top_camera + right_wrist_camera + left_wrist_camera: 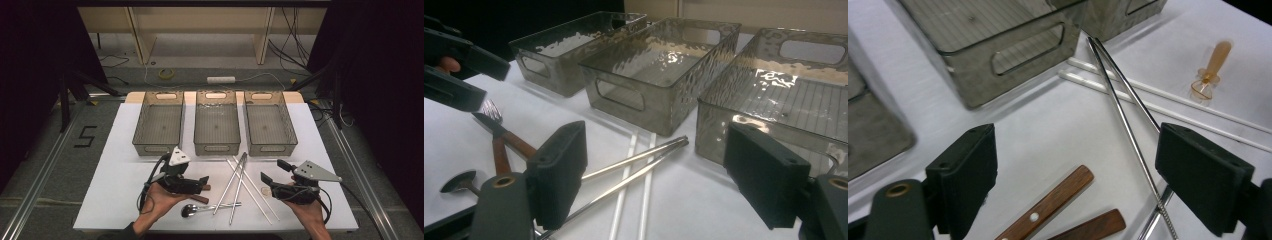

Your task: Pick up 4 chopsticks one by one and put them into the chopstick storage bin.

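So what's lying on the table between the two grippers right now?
In the high view, between the left gripper and right gripper lie two metal chopsticks crossed over two white chopsticks, on the white table.

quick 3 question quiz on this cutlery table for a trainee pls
1. True or false: all three clear bins are empty.
2. Which pieces lie directly below the open left hand-held gripper? A) white chopsticks B) wooden-handled pieces C) spoon
3. How do the metal chopsticks lie against the white chopsticks?

Key
1. True; the high view shows bare bottoms in each.
2. B; the two wooden handles sit between its jaws in the left gripper view.
3. They cross over them, near the middle bin. The right hand-held gripper is open and holds nothing.
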Tool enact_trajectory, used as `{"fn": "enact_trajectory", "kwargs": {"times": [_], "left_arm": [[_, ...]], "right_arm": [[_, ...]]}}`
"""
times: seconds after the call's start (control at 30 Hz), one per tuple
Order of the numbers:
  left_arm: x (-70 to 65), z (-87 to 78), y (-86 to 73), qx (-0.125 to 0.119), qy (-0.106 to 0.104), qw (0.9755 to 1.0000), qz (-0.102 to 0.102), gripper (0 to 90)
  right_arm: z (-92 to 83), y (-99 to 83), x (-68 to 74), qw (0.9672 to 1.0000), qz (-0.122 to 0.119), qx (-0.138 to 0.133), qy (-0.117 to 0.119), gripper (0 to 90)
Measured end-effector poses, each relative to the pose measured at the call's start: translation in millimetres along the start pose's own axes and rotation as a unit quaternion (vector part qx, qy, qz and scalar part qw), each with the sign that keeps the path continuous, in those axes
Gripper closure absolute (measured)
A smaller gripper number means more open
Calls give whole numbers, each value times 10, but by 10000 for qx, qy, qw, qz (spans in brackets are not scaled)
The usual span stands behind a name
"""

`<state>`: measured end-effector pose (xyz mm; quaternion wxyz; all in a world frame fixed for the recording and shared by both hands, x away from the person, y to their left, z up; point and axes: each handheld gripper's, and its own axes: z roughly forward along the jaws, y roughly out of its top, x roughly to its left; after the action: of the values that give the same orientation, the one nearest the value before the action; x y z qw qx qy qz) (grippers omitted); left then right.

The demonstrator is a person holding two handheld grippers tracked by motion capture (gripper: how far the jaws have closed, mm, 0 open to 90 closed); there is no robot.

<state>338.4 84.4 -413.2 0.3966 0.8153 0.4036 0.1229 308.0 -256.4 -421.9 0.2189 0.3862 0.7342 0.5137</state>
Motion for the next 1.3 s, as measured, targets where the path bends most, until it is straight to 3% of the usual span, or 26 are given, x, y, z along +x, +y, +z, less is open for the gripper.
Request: {"fn": "enact_trajectory", "kwargs": {"times": [0.4, 0.57, 0.7, 1.1, 1.3], "left_arm": [[-219, 356, 107, 485, -123, 9986, 165, 248], [-290, 530, 88, 759, -209, 9963, 333, 290], [-347, 608, 92, 866, -145, 9949, 506, 336], [-448, 840, 88, 1177, -288, 9914, 494, 500], [-463, 896, 82, 1265, -209, 9903, 539, 556]], "right_arm": [[5, -10, -8, 10000, 4, 51, -22, 267], [6, -11, -13, 10000, 17, 62, -26, 267], [8, -12, -13, 10000, 20, 58, -9, 267], [9, -13, -16, 10000, 13, 81, -23, 267], [11, -13, -15, 10000, 14, 82, -18, 267]]}}
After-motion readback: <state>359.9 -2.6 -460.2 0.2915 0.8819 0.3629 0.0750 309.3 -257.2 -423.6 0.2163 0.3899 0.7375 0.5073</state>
